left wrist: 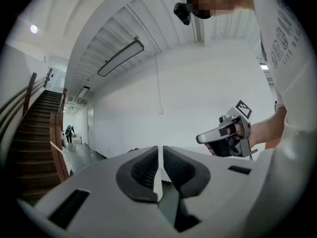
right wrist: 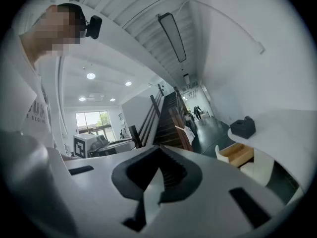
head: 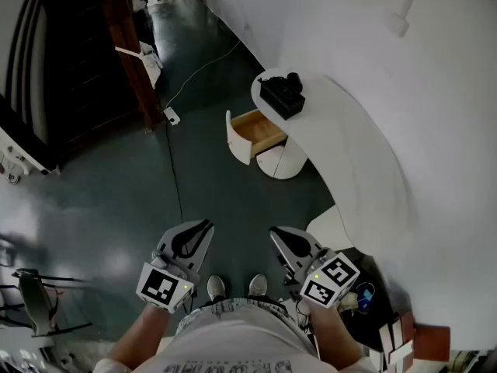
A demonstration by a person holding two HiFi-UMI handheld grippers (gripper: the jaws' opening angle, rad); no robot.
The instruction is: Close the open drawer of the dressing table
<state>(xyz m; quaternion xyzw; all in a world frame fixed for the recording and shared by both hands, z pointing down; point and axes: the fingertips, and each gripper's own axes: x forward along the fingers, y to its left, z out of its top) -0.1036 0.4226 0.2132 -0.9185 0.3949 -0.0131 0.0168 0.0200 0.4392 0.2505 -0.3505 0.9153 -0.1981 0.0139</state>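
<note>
Head view shows dressing table [head: 349, 123] on dark floor [head: 101, 185].

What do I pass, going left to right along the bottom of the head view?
Black metal stand → left gripper → right gripper → red and white boxes. The person's shoes are left out because they overlap the grippers.

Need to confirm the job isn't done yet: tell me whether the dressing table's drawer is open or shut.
Open: the drawer juts out of the dressing table, its wooden inside exposed.
</note>
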